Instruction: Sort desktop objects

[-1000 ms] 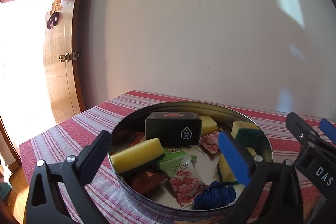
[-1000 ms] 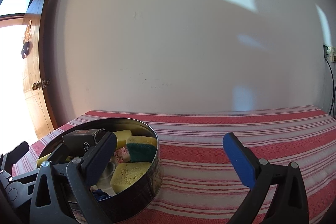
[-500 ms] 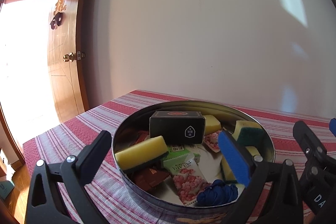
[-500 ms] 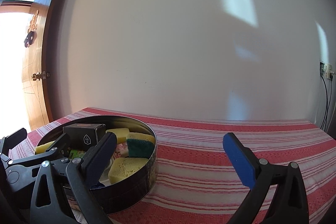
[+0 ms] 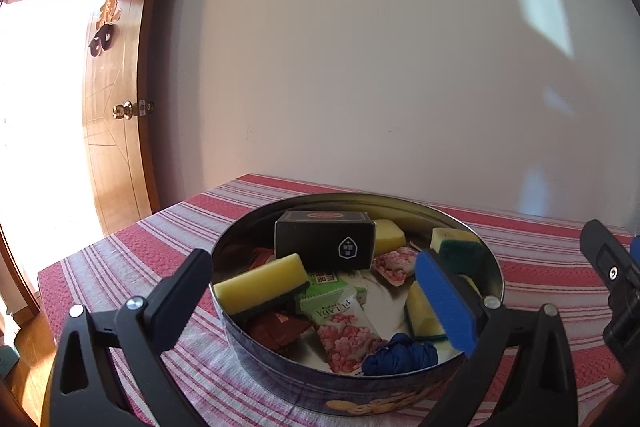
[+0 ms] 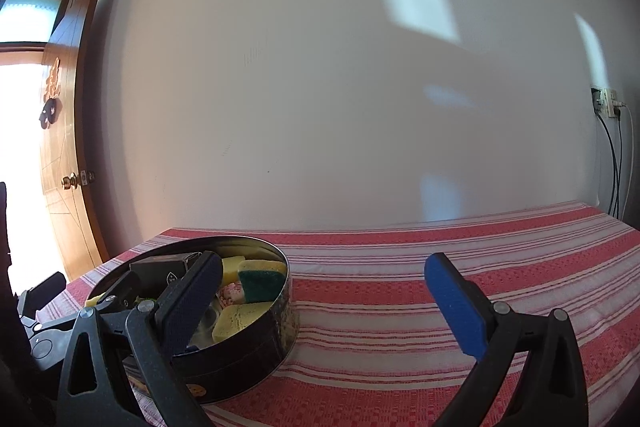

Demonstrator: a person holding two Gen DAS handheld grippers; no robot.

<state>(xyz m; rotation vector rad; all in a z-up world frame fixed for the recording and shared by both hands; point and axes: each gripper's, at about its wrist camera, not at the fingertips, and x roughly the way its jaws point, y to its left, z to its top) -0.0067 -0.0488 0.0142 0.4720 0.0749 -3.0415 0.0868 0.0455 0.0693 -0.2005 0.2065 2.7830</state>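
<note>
While both hand-held grippers gape, tin (image 5: 280, 379) sits full

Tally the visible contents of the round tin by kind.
Sponges: 4
Black box: 1
Pink or green packets: 3
Brown packets: 2
Blue bundle: 1
Total: 11 visible

The right tongs (image 6: 324, 299) are hanging wide open over the striped worktop (image 6: 440, 267). A round tin (image 6: 256, 355) is sitting near on the left, holding sponges (image 6: 260, 277) and a dark box (image 6: 164, 269).
</note>
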